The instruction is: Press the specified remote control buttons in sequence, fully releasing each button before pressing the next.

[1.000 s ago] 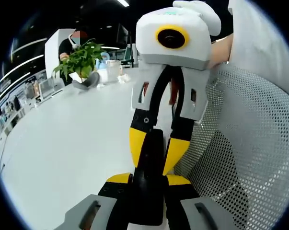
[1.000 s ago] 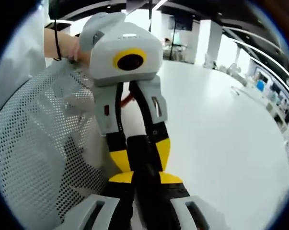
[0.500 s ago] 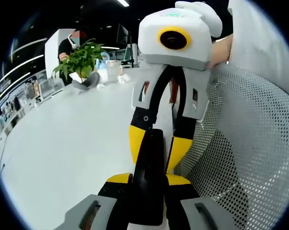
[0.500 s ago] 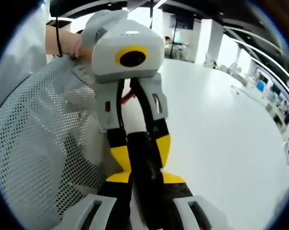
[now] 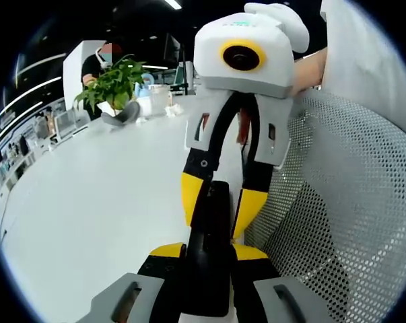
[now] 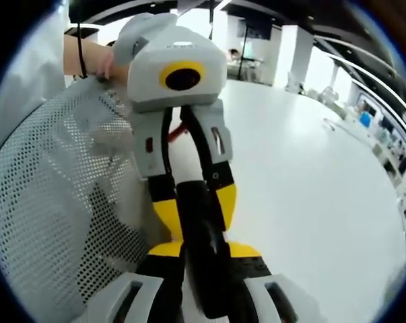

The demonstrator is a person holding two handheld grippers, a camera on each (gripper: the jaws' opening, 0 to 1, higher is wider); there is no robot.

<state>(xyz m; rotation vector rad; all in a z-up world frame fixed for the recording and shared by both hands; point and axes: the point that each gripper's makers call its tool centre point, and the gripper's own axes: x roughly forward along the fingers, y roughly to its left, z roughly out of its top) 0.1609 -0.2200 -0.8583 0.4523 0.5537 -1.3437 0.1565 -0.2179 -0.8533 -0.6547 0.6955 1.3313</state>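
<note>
Honestly, the remote [image 5: 208, 259] sits clamped between both sets of jaws, left gripper [image 5: 209, 252] and right gripper [image 6: 196, 252] on opposite ends; looks rigid, light, slick plastic; grip its narrow sides.

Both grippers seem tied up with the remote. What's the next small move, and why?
Probably open the right gripper and back it off: both it and the left gripper clamp the black remote at opposite ends, so neither is free to press a button.
</note>
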